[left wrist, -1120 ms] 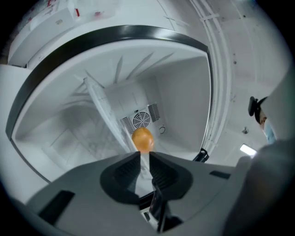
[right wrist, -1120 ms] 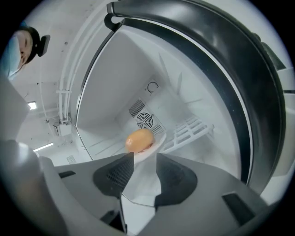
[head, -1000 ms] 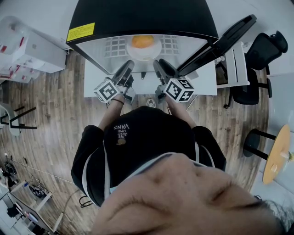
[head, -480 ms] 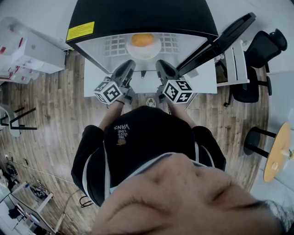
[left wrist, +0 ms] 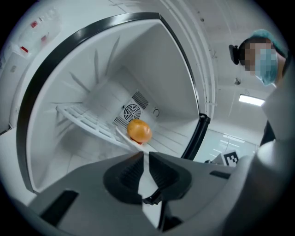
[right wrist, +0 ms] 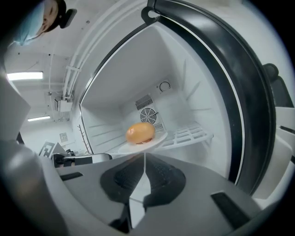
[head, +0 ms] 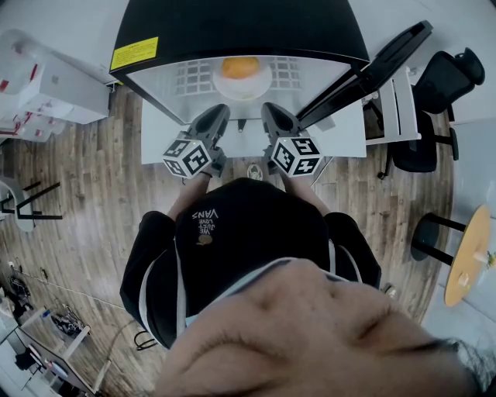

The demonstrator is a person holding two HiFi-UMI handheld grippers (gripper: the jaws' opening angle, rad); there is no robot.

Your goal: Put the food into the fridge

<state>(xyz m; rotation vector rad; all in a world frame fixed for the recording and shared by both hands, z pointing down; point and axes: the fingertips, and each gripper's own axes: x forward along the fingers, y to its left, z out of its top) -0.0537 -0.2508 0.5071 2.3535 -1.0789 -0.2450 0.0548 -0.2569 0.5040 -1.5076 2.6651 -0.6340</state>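
Observation:
The food, a round orange-brown bun [head: 240,68], lies on a white plate [head: 242,85] on the wire shelf [left wrist: 87,122] inside the open fridge [head: 232,23]. The bun [left wrist: 139,131] shows just past both sets of jaws in the gripper views [right wrist: 140,132]. My left gripper [head: 219,111] and right gripper [head: 271,109] hover side by side in front of the fridge opening, short of the plate. The left jaws [left wrist: 144,154] are together with nothing in them. The right gripper [right wrist: 144,156] is closing its jaws, and nothing lies between them.
The fridge door [head: 364,74] stands swung open to the right. A black office chair [head: 442,85] and a round yellow table [head: 469,260] are further right. White storage boxes [head: 46,85] sit at the left. Another person stands off to the side.
Both grippers have drawn slightly back from the plate, their marker cubes shifting a little. The plate with the bun stays on the shelf.

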